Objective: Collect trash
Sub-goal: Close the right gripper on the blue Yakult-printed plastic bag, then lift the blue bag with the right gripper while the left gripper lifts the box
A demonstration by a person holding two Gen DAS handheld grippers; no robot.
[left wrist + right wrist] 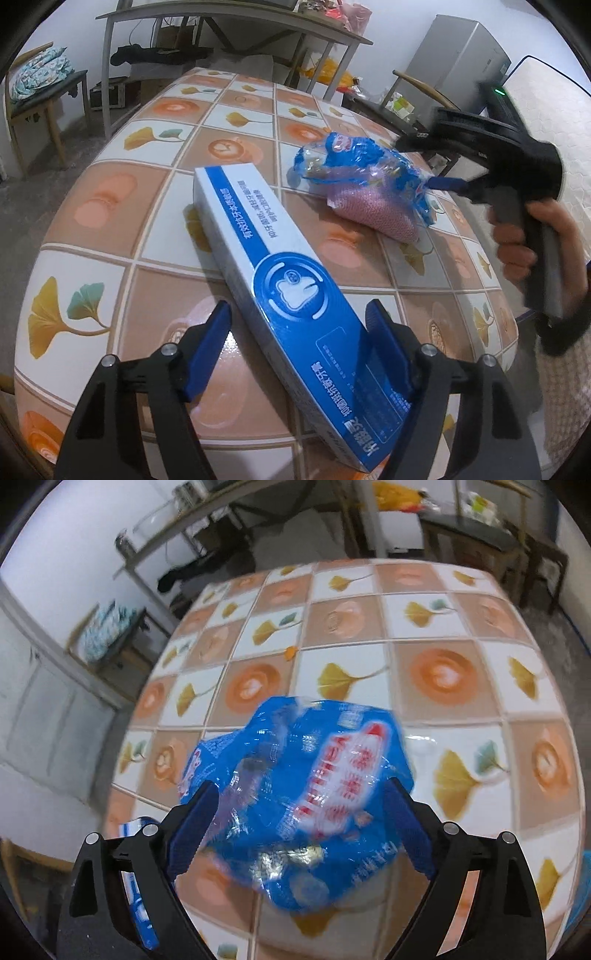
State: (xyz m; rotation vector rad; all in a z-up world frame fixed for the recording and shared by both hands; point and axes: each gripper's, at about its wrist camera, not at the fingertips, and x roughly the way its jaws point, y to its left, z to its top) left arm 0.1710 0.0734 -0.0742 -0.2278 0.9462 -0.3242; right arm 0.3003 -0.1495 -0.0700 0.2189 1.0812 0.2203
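Down on the table (147,236), with its cloth of orange circles and ginkgo leaves, two pieces of trash are lying near each other: a long blue-and-white toothpaste box (280,280) and a crumpled blue plastic bag (369,177) with pink material showing inside it; the box is lying flat and slantwise, its near end running in between the blue pads of the left gripper (303,354); that gripper's jaws are standing apart, the right pad seeming to touch the box's edge while the left pad is keeping clear of it, so the box is not clamped. Beyond the box, the right gripper (295,834) is reaching at the bag, a hand (532,240) wrapping its black handle; in the right wrist view its jaws are standing wide, one on each side of the bag; the bag is filling the gap between them, and whether the pads are touching the plastic I cannot tell, since the view is blurred. A corner of the toothpaste box is peeking out at the lower left of that view, under the gripper's left arm.
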